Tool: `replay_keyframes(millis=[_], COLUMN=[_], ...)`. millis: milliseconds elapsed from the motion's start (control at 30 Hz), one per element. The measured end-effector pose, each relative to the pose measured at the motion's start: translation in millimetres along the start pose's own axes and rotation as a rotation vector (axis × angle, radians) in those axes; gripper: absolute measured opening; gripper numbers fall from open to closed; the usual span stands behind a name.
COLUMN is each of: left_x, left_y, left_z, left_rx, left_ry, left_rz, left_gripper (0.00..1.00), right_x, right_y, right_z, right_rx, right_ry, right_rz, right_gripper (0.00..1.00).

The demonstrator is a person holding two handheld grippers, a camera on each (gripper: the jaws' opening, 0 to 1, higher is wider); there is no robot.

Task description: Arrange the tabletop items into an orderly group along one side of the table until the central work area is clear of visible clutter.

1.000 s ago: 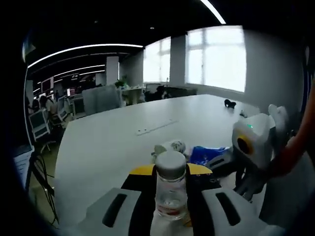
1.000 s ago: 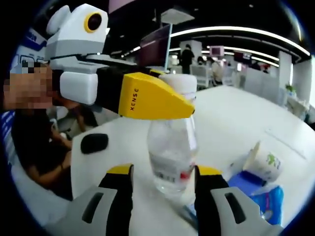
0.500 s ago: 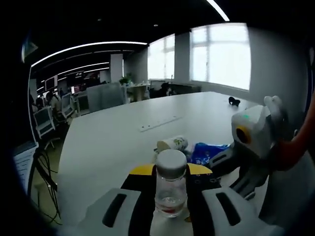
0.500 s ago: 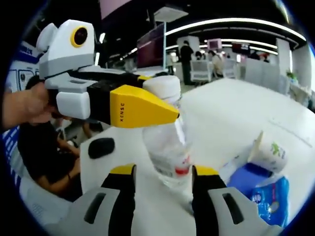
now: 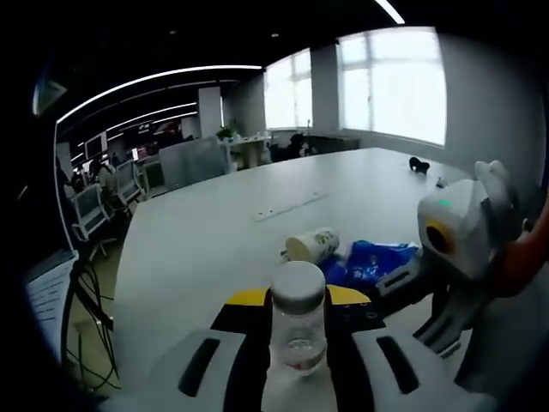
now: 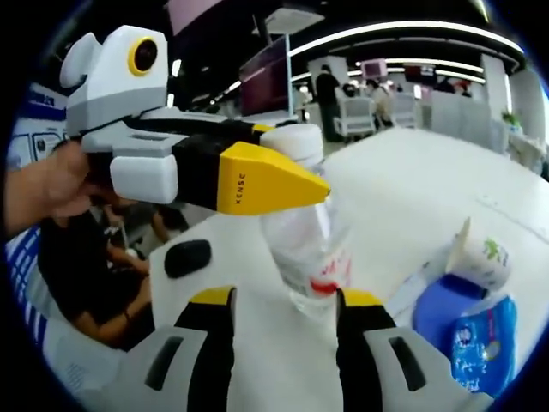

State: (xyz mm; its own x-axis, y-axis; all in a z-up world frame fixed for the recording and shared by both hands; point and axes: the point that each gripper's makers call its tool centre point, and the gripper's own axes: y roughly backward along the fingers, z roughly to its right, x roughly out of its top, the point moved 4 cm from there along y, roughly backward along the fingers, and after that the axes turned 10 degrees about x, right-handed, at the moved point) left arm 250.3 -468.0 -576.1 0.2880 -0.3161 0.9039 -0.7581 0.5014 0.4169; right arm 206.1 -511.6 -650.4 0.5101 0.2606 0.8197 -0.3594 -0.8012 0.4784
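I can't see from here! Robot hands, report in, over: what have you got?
Left gripper shut on water bottle, held clear of the white table. Right gripper open, empty. Tipped paper cup and blue packet lie ahead.

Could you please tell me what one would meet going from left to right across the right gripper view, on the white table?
Small black oval object → clear plastic bottle with a red-marked label, held by the left gripper → white paper cup lying on its side → blue plastic packet.
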Motion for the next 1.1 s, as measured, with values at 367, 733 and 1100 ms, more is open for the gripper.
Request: replay_keyframes(millis=[367,733,1100], left_x=[1.0,0.2,-5.3], left_y=[4,10,17], left_z=[-6.1,-19.7,-39.3], left_rx=[0.016,0.062,0.175], left_ry=[-0.084,-0.093,-0.02], left_rz=[-0.017,-0.024,-0.05], left_gripper=[0.23,0.22,0.22], right_x=[3.4,12.2,9.5], right_y=[1,11,19], right_z=[-7,-4,-4], right_rx=[0.011,-0.015,-0.016], right_ry=[0.052,0.151,0.166], right_rz=[-0.009,0.027,0.024], right_gripper=[0.4,0.49,0.52])
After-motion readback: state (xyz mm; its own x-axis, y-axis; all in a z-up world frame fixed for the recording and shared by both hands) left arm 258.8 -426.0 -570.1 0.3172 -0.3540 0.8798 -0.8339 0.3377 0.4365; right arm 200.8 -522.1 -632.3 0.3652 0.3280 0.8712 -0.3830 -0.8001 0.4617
